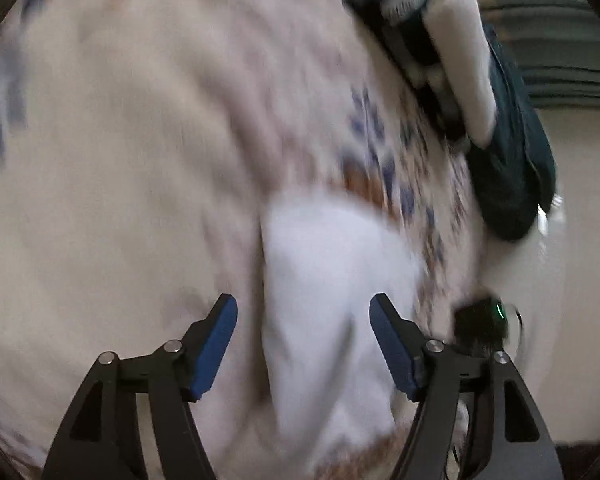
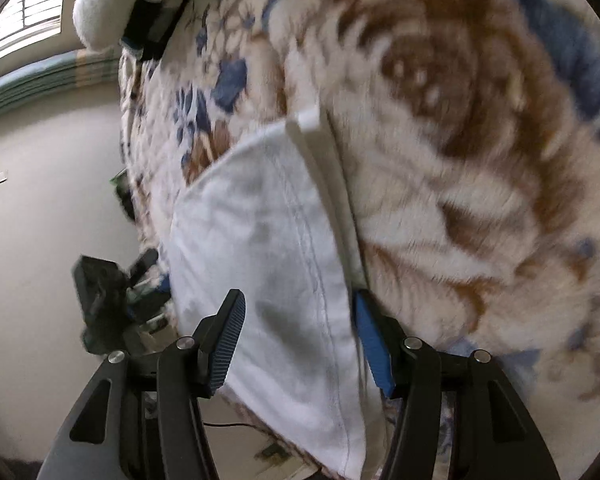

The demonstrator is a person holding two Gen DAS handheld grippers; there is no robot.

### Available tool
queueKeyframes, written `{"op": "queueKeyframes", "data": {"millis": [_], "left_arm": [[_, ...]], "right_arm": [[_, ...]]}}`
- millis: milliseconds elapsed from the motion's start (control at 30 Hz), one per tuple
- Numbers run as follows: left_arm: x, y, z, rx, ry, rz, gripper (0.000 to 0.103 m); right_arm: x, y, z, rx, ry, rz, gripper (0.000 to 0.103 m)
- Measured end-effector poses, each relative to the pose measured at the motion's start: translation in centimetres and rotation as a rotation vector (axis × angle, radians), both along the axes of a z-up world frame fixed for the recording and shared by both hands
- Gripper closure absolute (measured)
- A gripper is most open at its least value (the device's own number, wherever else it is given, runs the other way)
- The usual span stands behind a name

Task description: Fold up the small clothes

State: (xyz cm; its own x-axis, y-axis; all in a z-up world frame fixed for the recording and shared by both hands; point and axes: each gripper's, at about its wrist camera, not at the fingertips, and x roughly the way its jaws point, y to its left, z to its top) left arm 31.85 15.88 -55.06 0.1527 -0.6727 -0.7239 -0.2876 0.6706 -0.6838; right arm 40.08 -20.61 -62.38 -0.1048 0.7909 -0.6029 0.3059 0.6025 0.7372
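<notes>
A small white garment (image 2: pixel 268 240) lies on a fuzzy floral blanket (image 2: pixel 460 160); it shows a stitched hem and a folded strip along its right edge. My right gripper (image 2: pixel 300 336) is open, its blue-padded fingers standing either side of the garment's near part. In the left wrist view the same white garment (image 1: pixel 332 280) lies blurred on the blanket (image 1: pixel 120 160). My left gripper (image 1: pixel 304 336) is open just above the garment, holding nothing.
A pile of clothes, dark green, white and striped (image 1: pixel 480 100), sits at the blanket's far edge. The pale floor (image 2: pixel 40 200) lies beyond the bed edge. The other gripper's black body (image 2: pixel 104 300) shows at the left.
</notes>
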Motion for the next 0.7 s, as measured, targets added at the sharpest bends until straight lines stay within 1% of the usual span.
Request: {"op": "queueKeyframes", "data": {"millis": [67, 133, 200, 267, 300, 367, 400, 467, 533, 633, 700], "left_arm": [[-1.5, -1.3, -1.6, -0.04, 0.025, -0.035, 0.036], [-1.9, -1.9, -2.4, -0.061, 0.02, -0.026, 0.036], [-1.5, -1.8, -2.8, -0.095, 0.014, 0.004, 0.035], [-1.1, -1.5, -3.1, -0.127, 0.021, 0.03, 0.035], [-0.8, -1.5, -3.2, -0.142, 0.022, 0.033, 0.035], [-0.6, -1.4, -3.1, -0.143, 0.019, 0.011, 0.035], [-0.4, -1.6, -3.1, -0.143, 0.018, -0.001, 0.035], [-0.4, -1.7, -3.0, -0.15, 0.017, -0.008, 0.034], [-0.2, -2.0, -2.8, -0.18, 0.011, -0.01, 0.034], [-0.2, -2.6, -2.8, -0.235, 0.006, -0.02, 0.034], [-0.2, -2.9, -2.9, -0.242, 0.002, -0.031, 0.034]], "right_arm": [[-0.3, 0.1, -0.8, 0.047, 0.014, 0.002, 0.044], [-0.7, 0.1, -1.2, 0.075, 0.022, 0.02, 0.042], [-1.1, -0.5, -0.9, 0.073, 0.018, 0.032, 0.042], [-1.6, -1.5, -0.4, 0.038, -0.003, 0.063, 0.042], [-1.7, -2.0, -0.4, 0.026, -0.005, 0.076, 0.042], [-2.4, -2.6, -0.8, 0.014, 0.006, 0.095, 0.042], [-2.7, -2.8, -1.2, 0.042, 0.017, 0.085, 0.042], [-2.9, -2.2, -2.3, 0.107, 0.043, 0.06, 0.039], [-3.1, -1.4, -2.9, 0.16, 0.043, 0.032, 0.033], [-2.5, 0.8, -3.1, 0.194, 0.018, 0.027, 0.032], [-2.4, 1.7, -3.0, 0.218, 0.002, 0.021, 0.032]]}}
